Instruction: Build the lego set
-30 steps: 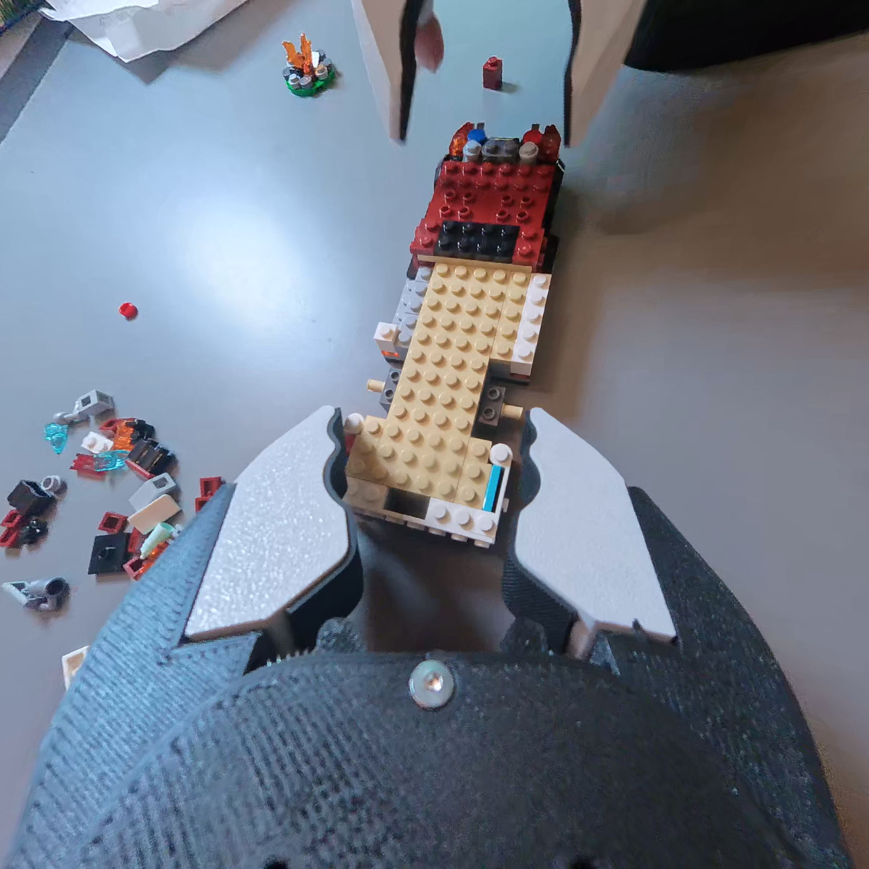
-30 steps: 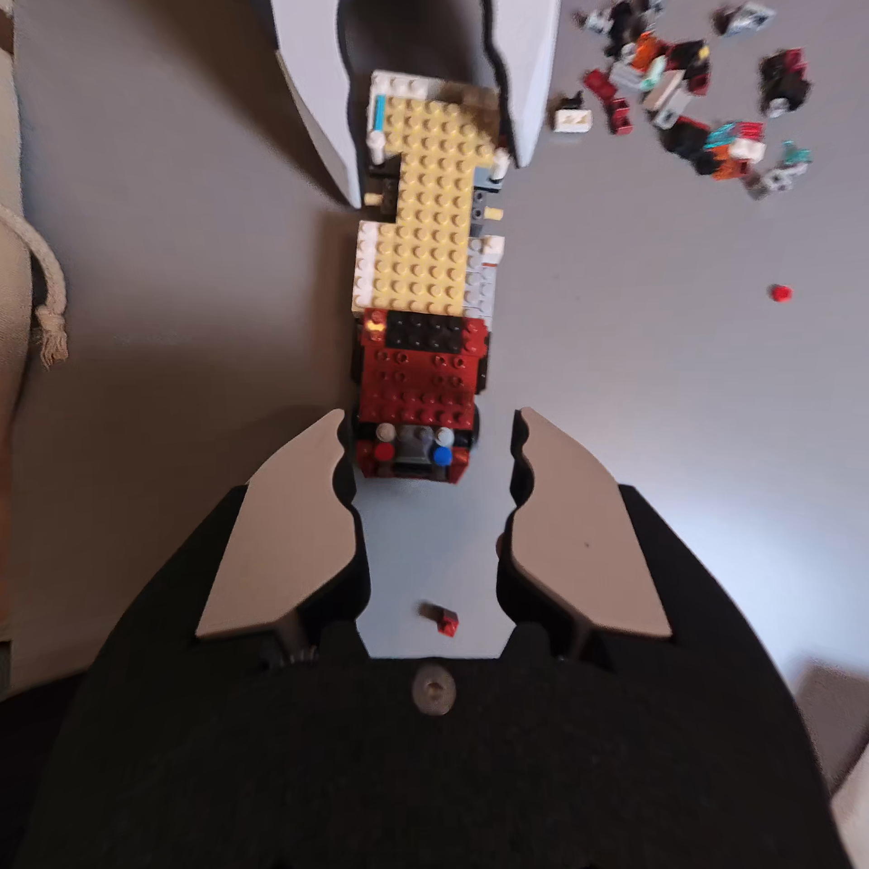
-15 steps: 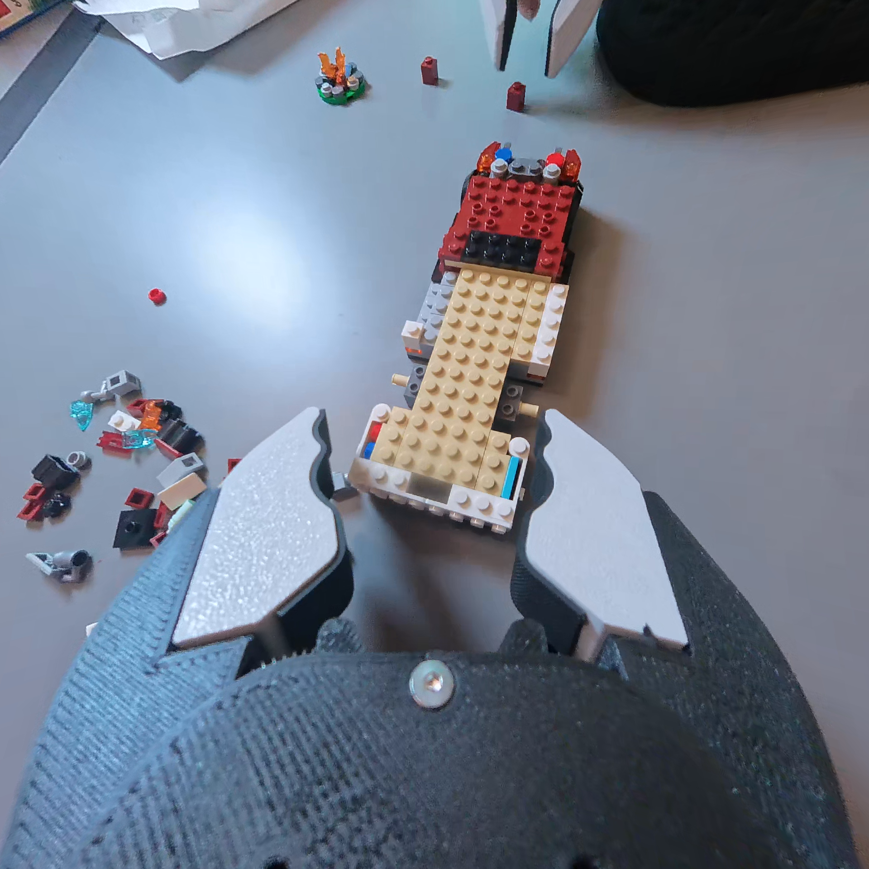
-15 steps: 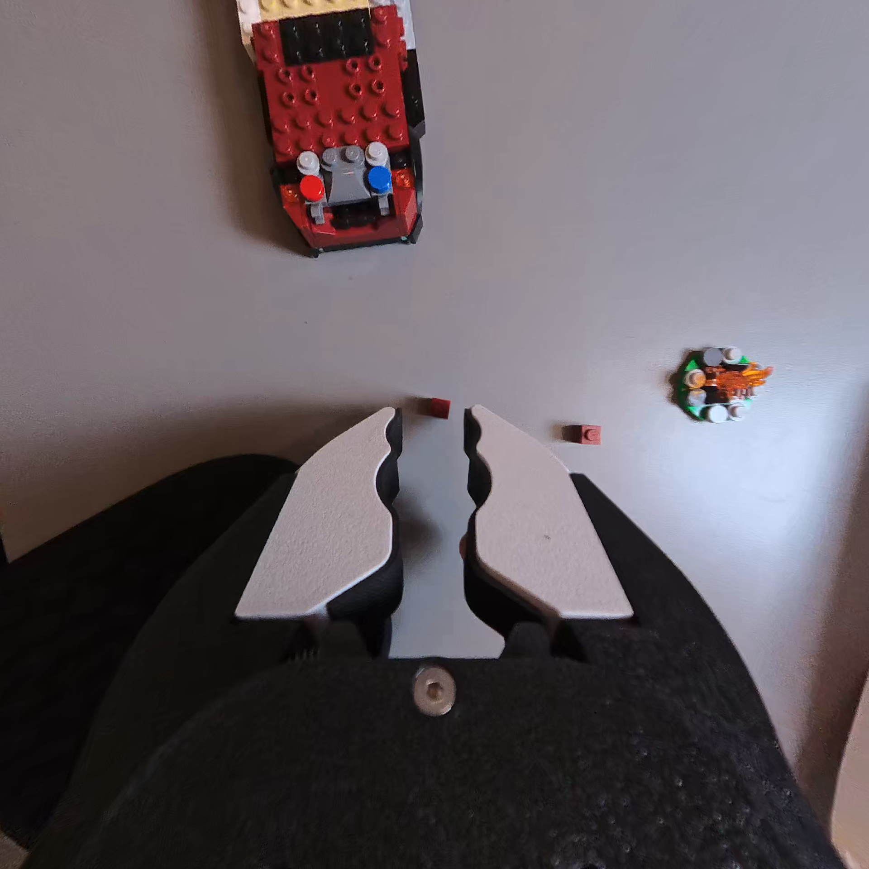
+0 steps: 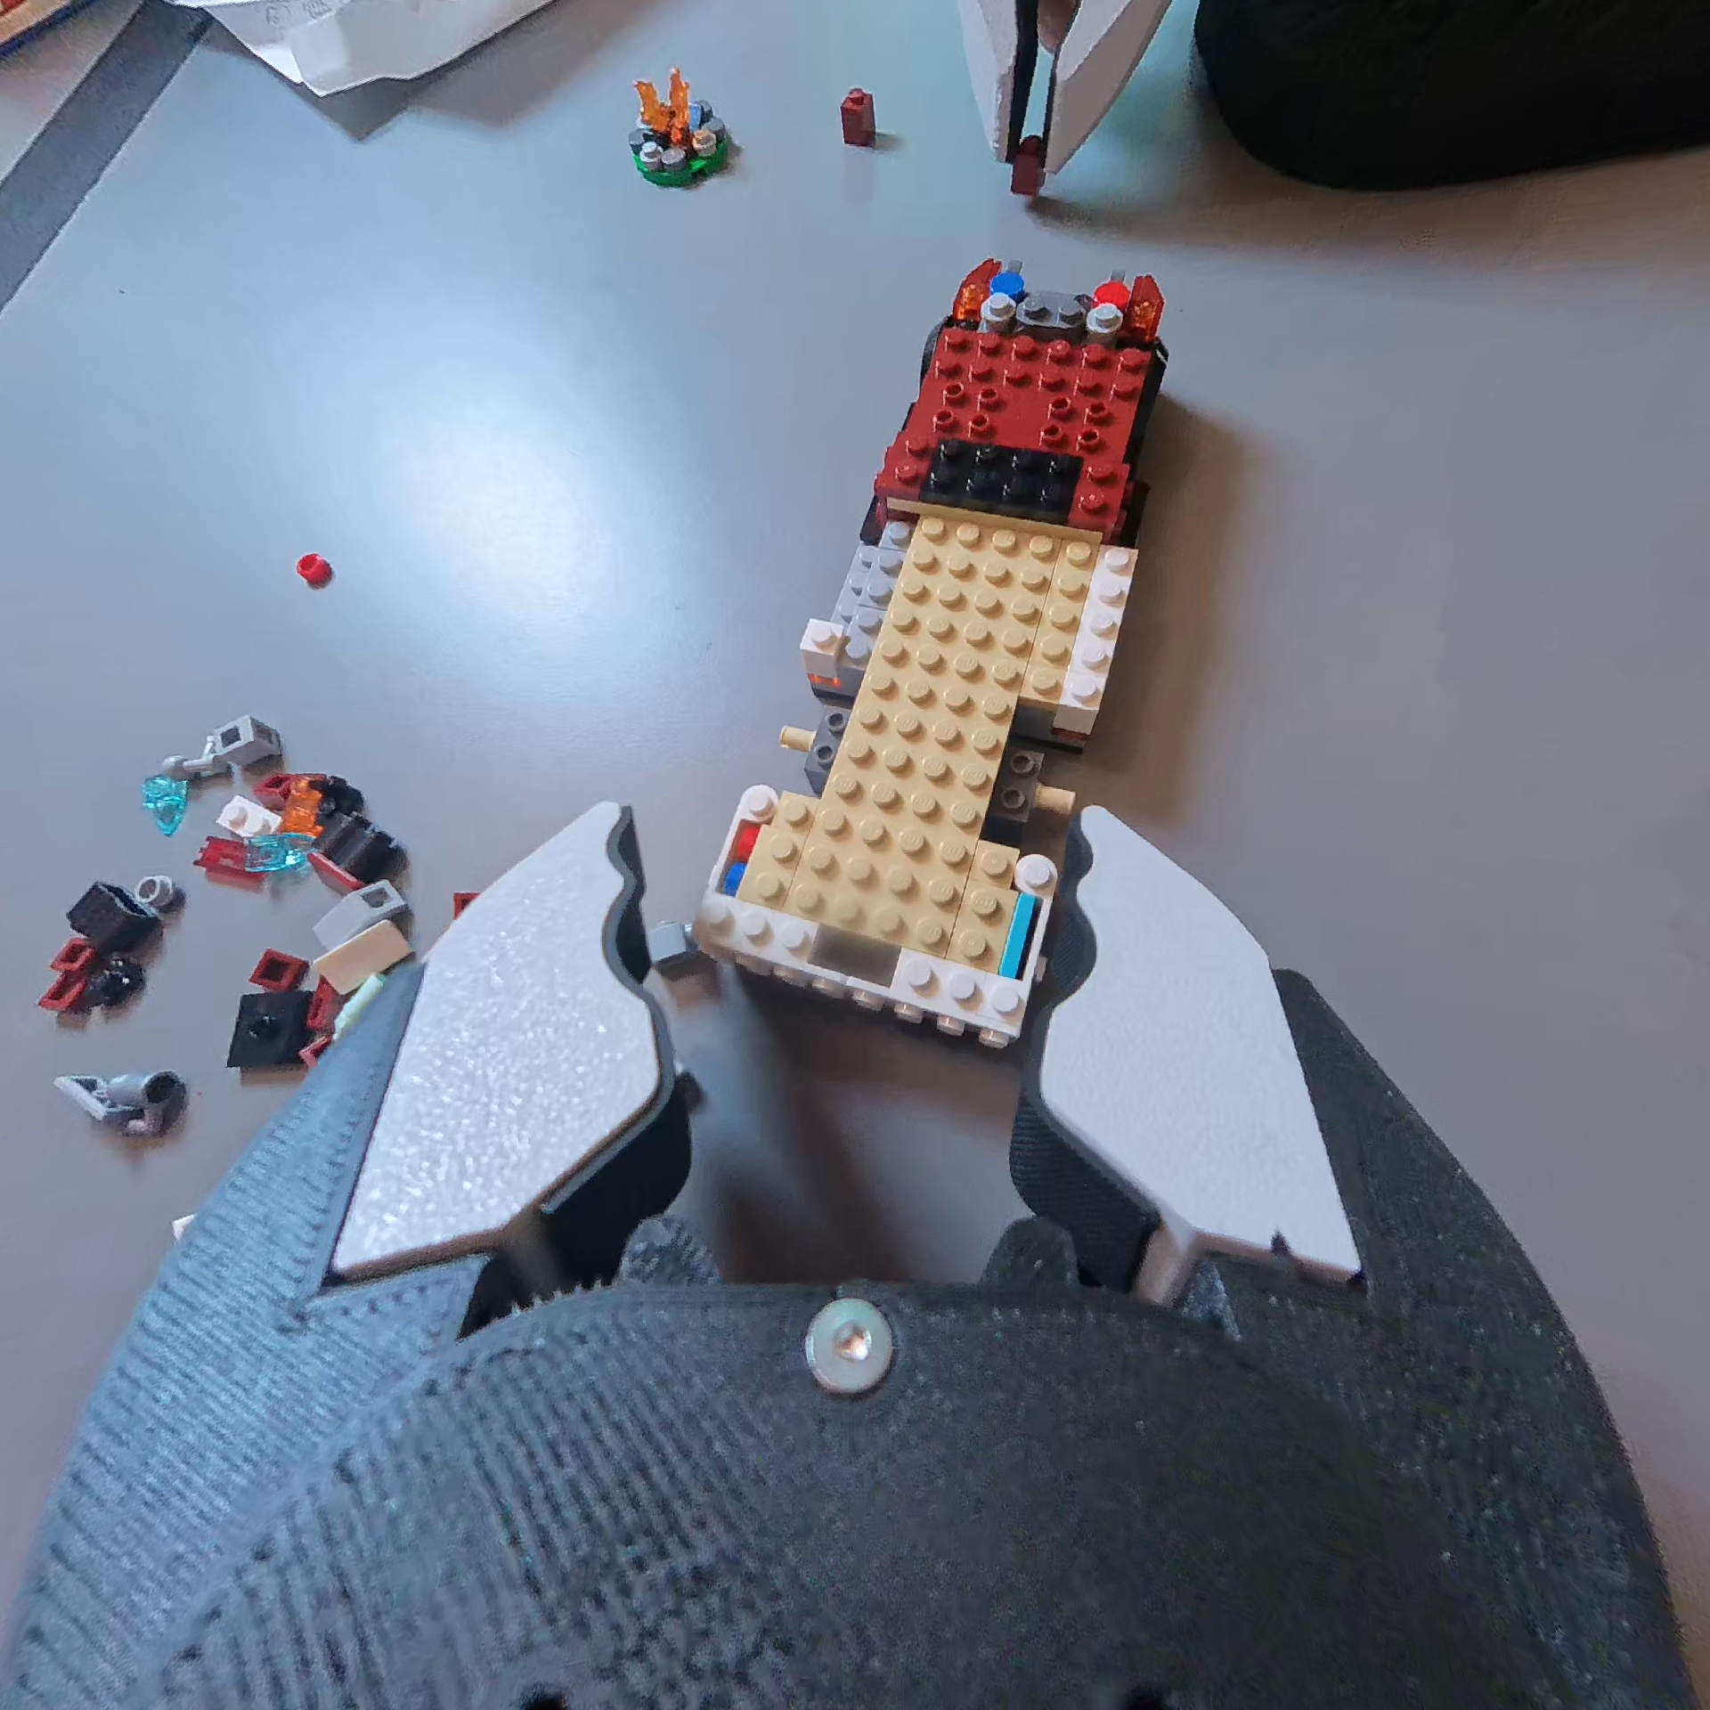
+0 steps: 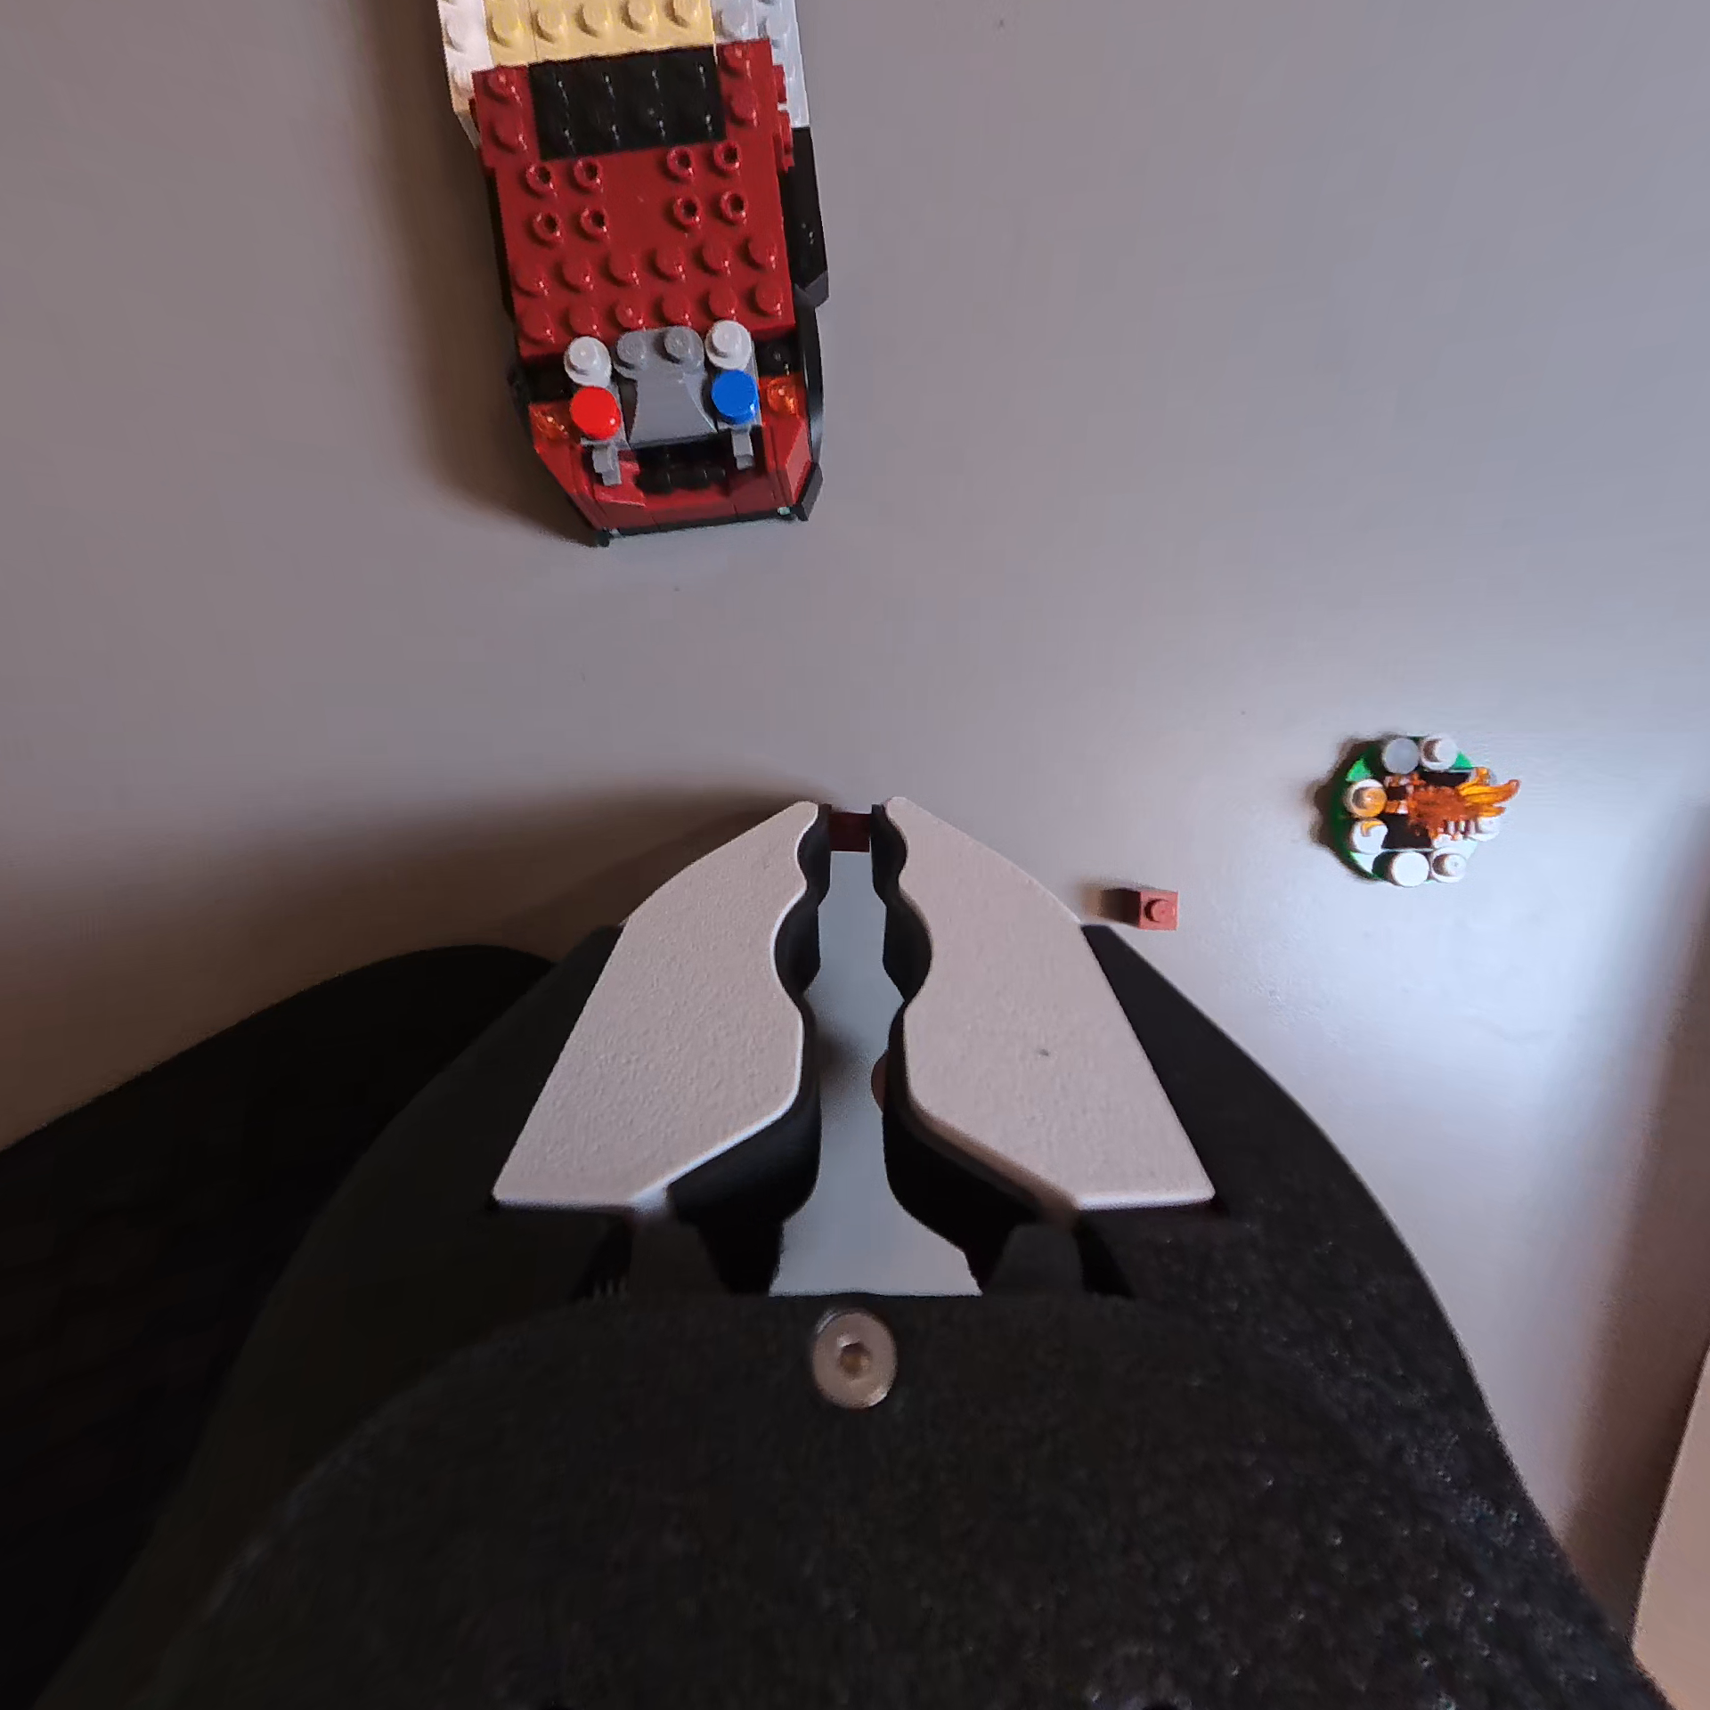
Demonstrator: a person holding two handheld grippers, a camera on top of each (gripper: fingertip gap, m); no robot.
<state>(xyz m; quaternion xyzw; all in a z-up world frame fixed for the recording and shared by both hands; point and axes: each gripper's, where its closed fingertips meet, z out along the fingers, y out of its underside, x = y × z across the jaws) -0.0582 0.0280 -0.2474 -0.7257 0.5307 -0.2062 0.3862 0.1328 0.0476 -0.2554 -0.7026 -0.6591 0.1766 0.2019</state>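
Observation:
A long brick vehicle (image 5: 962, 666) with a tan deck and a dark red cab lies on the grey table (image 5: 463, 416). My left gripper (image 5: 856, 833) is open, its fingers on either side of the vehicle's white rear end. The left pad stands clear of it and the right pad is at its corner. My right gripper (image 6: 851, 814) is shut on a small dark red brick (image 6: 849, 828) at its fingertips, low over the table in front of the cab (image 6: 648, 231). The left wrist view shows it far off (image 5: 1032, 157), pinching the same brick (image 5: 1025, 168).
A second dark red brick (image 6: 1140, 907) and a small green campfire piece (image 6: 1411, 814) lie right of my right gripper. A pile of loose small pieces (image 5: 250, 888) lies left of my left gripper, with a red stud (image 5: 314, 568) beyond. A small grey piece (image 5: 674, 948) lies by the left finger. White paper (image 5: 370, 37) lies far left. Spacing between my two grippers at the tips: around 20 centimetres. The small green campfire piece (image 6: 1411, 814) lies some 11 centimetres from my right tips, 25 centimetres from my left tips. It is also in sight in the left wrist view (image 5: 693, 138).
My right gripper drew back from the cab and its pads came together on the small dark red brick. My left gripper's fingers spread wider around the vehicle's rear end.

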